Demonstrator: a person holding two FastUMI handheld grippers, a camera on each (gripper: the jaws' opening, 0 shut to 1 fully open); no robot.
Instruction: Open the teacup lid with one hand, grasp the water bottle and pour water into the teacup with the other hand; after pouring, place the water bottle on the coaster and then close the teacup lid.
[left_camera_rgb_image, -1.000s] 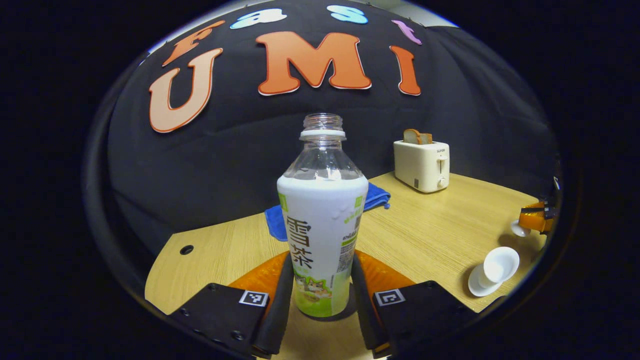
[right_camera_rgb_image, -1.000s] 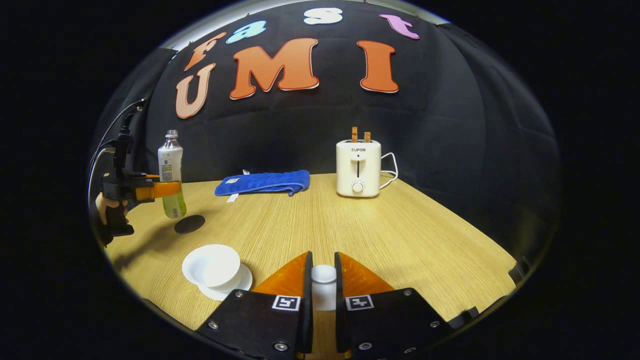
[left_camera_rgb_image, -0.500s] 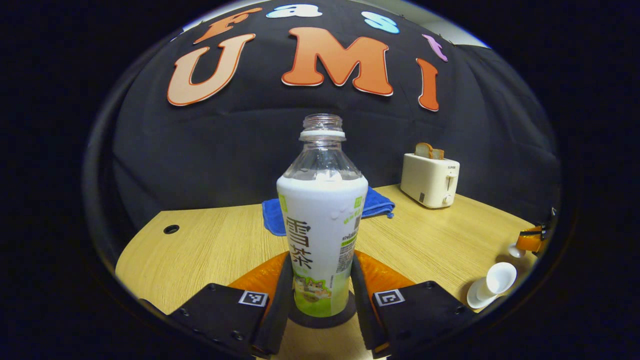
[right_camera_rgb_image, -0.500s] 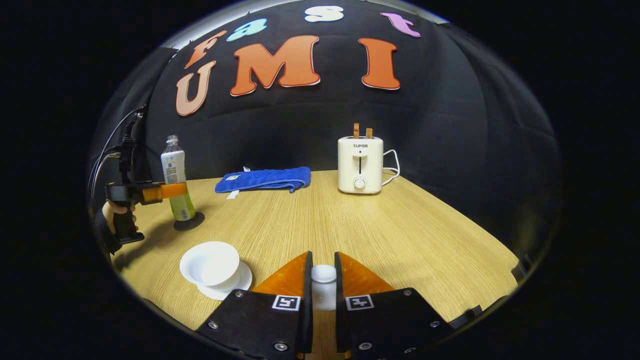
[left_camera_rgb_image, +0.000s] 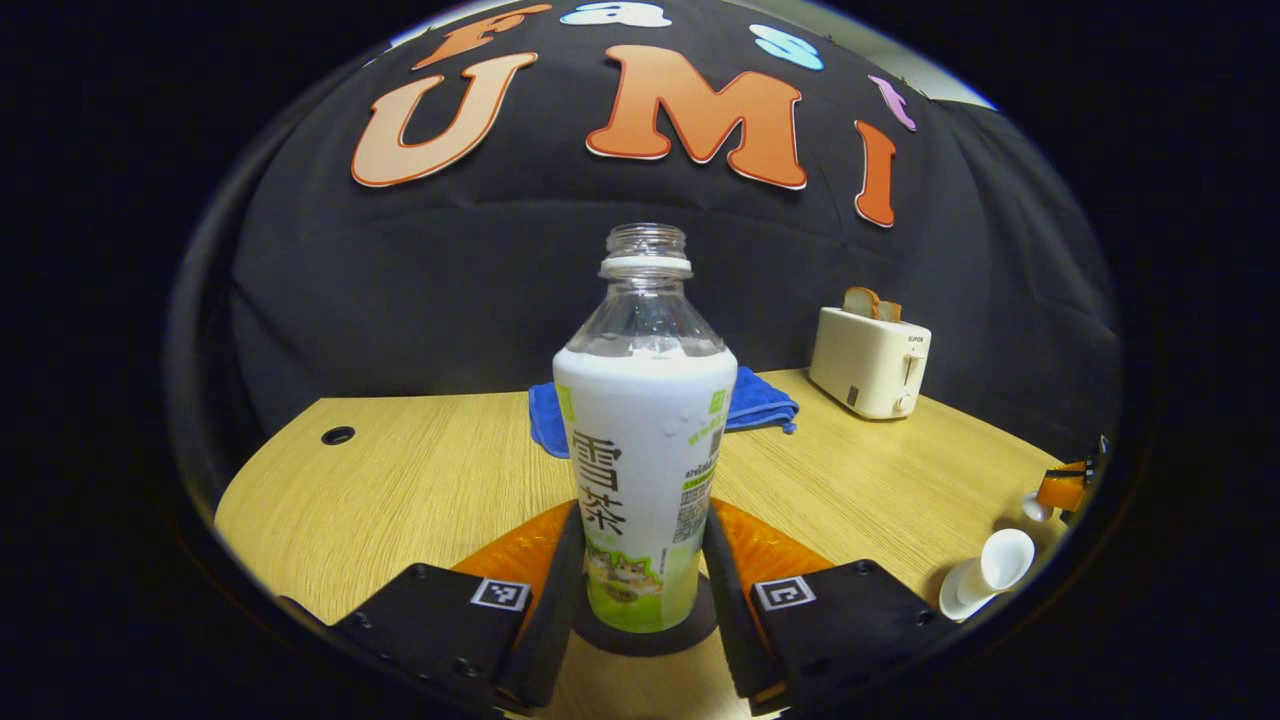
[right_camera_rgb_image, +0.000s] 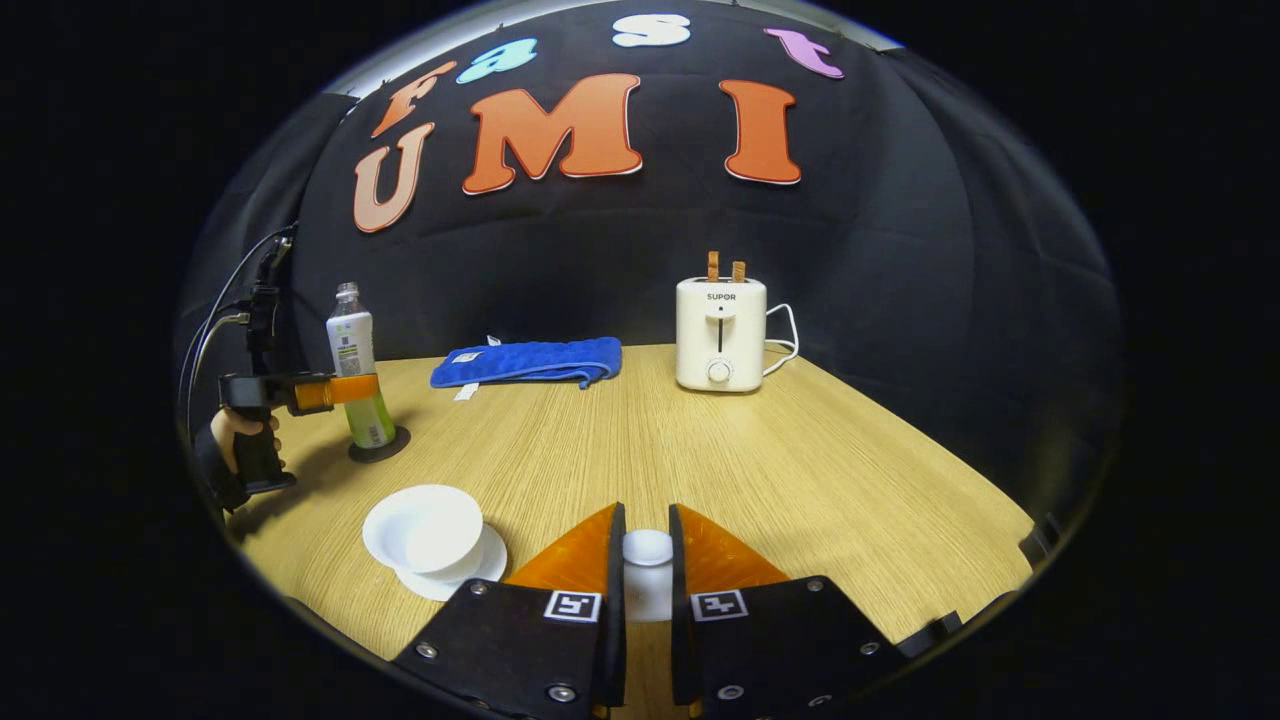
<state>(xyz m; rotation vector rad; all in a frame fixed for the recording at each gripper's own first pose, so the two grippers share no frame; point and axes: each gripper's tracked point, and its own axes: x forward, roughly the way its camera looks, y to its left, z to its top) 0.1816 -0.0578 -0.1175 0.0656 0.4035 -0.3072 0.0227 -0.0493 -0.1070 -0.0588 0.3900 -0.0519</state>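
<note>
Since a second ago the bottle (left_camera_rgb_image: 645, 440) has come down: it was hanging above the dark round coaster (left_camera_rgb_image: 645, 632), now it is sitting upright on it, near the table's (left_camera_rgb_image: 420, 490) left side. The left gripper (left_camera_rgb_image: 643, 575) is still clamping the bottle, both fingers pressing its lower sides. In the right gripper view the same bottle (right_camera_rgb_image: 358, 372) is standing on the coaster (right_camera_rgb_image: 380, 446) with the left gripper (right_camera_rgb_image: 335, 391) around it and a hand (right_camera_rgb_image: 240, 432) on the handle.

The right gripper (right_camera_rgb_image: 647, 575) is staying closed on the lid (right_camera_rgb_image: 648, 560) (a small white knobbed piece, glossy), held up off the table, barely shifted. The cup (right_camera_rgb_image: 425, 520), a wide white bowl shape on a saucer (right_camera_rgb_image: 465, 575), is sitting uncovered left of it.

Bottle is clear plastic, capless, with a white-green wrap. Table is pale wood grain. A blue towel (right_camera_rgb_image: 528, 362), nubby and folded, and a cream toaster (right_camera_rgb_image: 720, 335), boxy with rounded corners, are lying at the back.
</note>
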